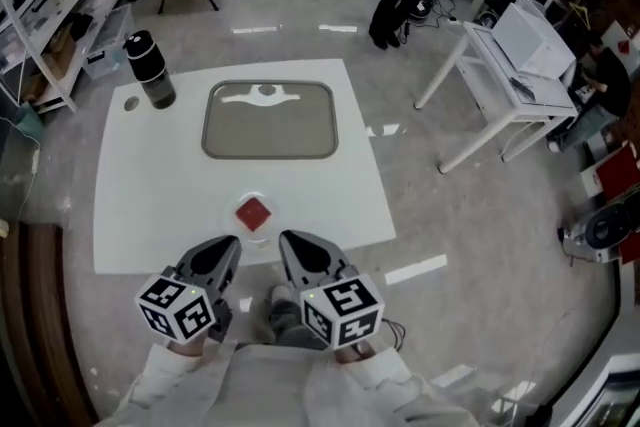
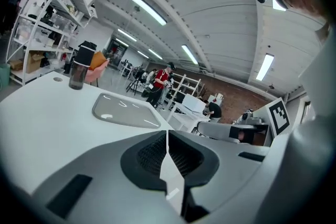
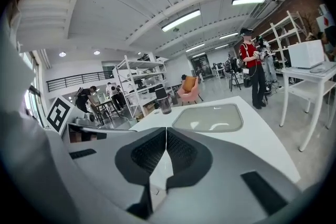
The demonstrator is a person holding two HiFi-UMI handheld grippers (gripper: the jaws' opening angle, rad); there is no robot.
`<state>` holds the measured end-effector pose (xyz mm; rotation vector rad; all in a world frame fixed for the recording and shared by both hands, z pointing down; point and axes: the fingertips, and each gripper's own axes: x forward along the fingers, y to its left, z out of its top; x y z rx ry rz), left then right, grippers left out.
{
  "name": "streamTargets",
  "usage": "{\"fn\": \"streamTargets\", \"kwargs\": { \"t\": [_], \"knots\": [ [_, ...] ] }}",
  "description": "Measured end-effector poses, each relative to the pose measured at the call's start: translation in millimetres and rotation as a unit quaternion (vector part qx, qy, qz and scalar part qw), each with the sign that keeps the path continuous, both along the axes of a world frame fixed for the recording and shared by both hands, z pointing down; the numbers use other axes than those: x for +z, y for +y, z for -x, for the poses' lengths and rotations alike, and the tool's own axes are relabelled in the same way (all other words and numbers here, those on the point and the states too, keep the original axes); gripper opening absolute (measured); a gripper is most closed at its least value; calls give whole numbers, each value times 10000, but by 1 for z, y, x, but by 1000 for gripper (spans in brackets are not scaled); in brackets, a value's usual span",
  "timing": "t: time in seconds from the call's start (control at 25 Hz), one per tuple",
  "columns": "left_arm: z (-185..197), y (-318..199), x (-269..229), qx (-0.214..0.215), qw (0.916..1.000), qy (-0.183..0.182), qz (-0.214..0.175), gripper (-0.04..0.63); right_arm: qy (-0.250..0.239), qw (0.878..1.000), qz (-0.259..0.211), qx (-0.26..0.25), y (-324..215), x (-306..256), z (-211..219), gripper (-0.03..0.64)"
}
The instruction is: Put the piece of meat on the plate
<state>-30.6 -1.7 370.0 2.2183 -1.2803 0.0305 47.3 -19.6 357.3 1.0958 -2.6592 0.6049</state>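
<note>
The red piece of meat [image 1: 254, 212] lies on a small plate [image 1: 270, 228] near the front edge of the white surface [image 1: 150, 195]. Just before that edge, apart from the plate, the left gripper [image 1: 222, 253] and right gripper [image 1: 296, 249] hang side by side. Each has its jaws pressed together with nothing between them. Farther back on the surface sits a grey tray [image 1: 208, 120], and a dark bottle [image 1: 150, 67] stands upright near the back left corner.
</note>
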Motion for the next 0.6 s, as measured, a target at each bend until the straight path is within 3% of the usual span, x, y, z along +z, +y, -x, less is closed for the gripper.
{"fn": "streamTargets", "kwargs": {
  "t": [0.28,0.6],
  "knots": [
    [-1,-51,2,-202,9998,34,-31,18,85,9996,39,-275,-50,8,-1,15],
    [-2,-55,16,-312,9993,-78,184,18,90,9991,285,-309,-62,26,-4,15]
  ]
}}
